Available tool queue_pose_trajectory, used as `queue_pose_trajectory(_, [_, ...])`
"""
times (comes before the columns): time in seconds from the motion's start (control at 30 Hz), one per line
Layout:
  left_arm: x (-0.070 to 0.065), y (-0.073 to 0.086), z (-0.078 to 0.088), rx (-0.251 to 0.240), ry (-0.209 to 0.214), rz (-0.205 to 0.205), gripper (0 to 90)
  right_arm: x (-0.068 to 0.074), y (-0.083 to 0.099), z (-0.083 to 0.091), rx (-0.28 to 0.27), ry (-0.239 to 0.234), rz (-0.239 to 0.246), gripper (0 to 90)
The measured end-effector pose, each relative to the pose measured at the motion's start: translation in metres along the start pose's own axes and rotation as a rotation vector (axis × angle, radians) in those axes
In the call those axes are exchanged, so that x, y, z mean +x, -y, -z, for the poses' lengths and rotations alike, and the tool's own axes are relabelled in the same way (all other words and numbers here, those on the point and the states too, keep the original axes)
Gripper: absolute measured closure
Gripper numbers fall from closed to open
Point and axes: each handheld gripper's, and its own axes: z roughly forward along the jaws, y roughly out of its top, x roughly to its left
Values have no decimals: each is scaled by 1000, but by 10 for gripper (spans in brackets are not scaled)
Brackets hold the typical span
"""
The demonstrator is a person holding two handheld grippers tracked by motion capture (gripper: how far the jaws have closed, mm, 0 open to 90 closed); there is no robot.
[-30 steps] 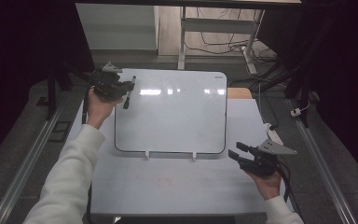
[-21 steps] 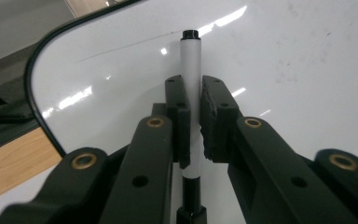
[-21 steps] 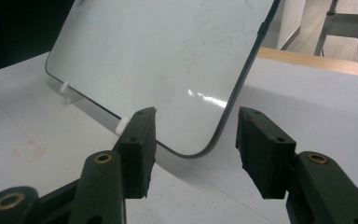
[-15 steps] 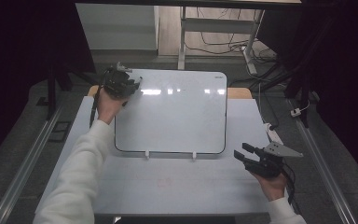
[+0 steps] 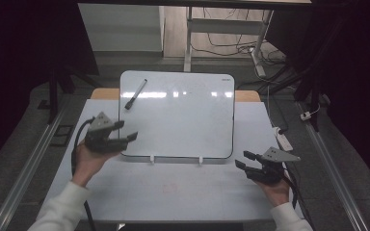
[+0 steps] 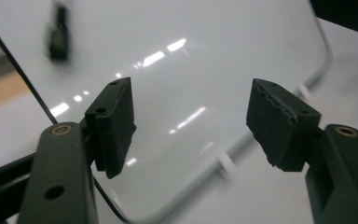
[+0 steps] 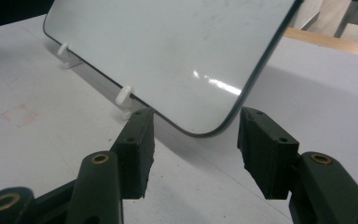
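Holding the left gripper [image 5: 127, 130] low at the near left corner of the whiteboard [image 5: 178, 115], with the jaws apart, just having been opening, and nothing between them. In the left gripper view, sighting along the left gripper [image 6: 191, 126] across the glossy whiteboard [image 6: 191, 60] toward the blurred marker [image 6: 58, 32].

Leaving the marker [image 5: 135, 94] lying loose on the far left part of the board, slanted, well apart from both grippers. Judging this as a parked position, keeping the pen on the board and within reach of the left side.

Holding the right gripper [image 5: 243, 160] just off the near right corner of the board, above the table [image 5: 173, 197], with the jaws standing apart and gripping nothing. In the right gripper view, lining up the right gripper [image 7: 196, 149] with the rounded corner of the whiteboard [image 7: 168, 46], corner near the gap but not touching the pads.

Resting the board flat on the table, near edge fitted with two small white pegs [image 5: 151, 159]. Probably bracketing both near corners in preparation for taking hold of the board from two sides.
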Motion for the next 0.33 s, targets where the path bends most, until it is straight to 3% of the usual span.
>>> queue_pose_trajectory(0.13, [-16,33,6,26,64,28,301,2,2,-4,13,-9,20,454])
queue_pose_trajectory(0.23, [-22,51,10,34,78,44,292,2,2,-4,13,-5,26,454])
queue_pose_trajectory(0.33, [-25,57,13,42,78,46,288,0,1,-3,0,3,26,454])
